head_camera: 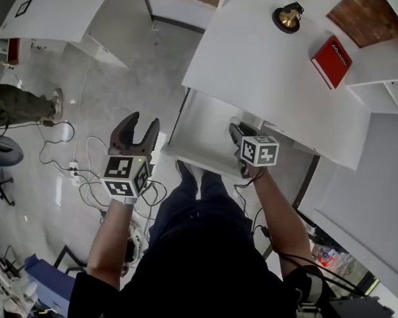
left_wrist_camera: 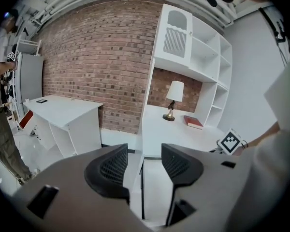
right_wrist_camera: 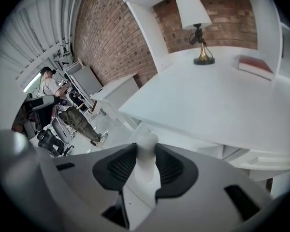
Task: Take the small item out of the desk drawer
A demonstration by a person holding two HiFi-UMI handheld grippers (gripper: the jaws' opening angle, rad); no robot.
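Clamping a small white round-topped item (right_wrist_camera: 147,141) between its pads, the right gripper (right_wrist_camera: 145,159) hangs over the open white desk drawer (head_camera: 202,128). The item looks light, stiff and smooth, probably slippery, so a mid-body hold seems safest. Its lower end is hidden. The left gripper (head_camera: 138,126) gapes empty.

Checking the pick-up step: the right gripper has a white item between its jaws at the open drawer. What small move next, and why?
Probably raise the right gripper up and back, clear of the open drawer: its jaws already press on the small white item, so only lifting out remains. The left gripper hangs open, empty.
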